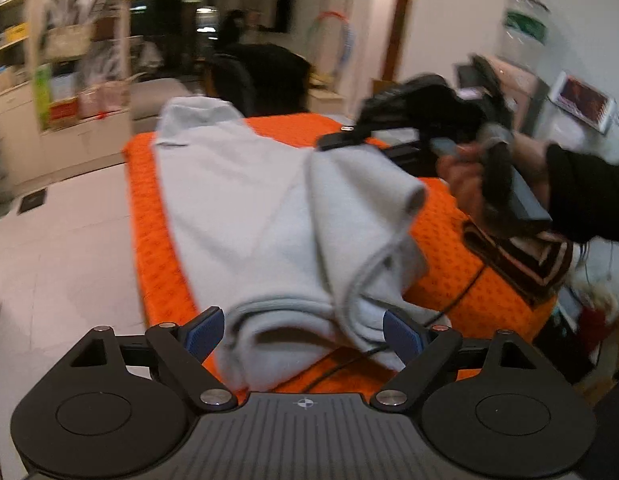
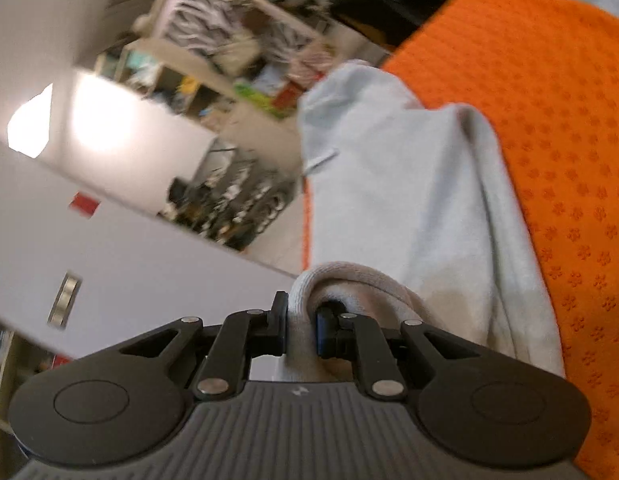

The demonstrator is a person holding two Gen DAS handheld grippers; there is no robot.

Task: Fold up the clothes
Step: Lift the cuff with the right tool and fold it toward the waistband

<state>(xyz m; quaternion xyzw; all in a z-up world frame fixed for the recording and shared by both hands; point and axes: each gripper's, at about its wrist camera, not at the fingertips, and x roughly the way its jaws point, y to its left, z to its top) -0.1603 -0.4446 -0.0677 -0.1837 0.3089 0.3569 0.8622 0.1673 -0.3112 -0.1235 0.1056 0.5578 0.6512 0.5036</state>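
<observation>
The light grey sweatshirt (image 1: 245, 208) is lying across the orange cloth (image 1: 461, 256). The left gripper (image 1: 303, 334) is standing with its 2 jaws spread wide, gripping nothing, the folded hem lying just beyond them. The right gripper (image 2: 301, 330) is clamping its nearly closed jaws on a ribbed cuff (image 2: 341, 276), lifting that sleeve above the cloth.

no readable text in either view, green-and-white wall sign (image 1: 525, 26) upper right of left wrist frame too blurred, shelf box labels unreadable
</observation>
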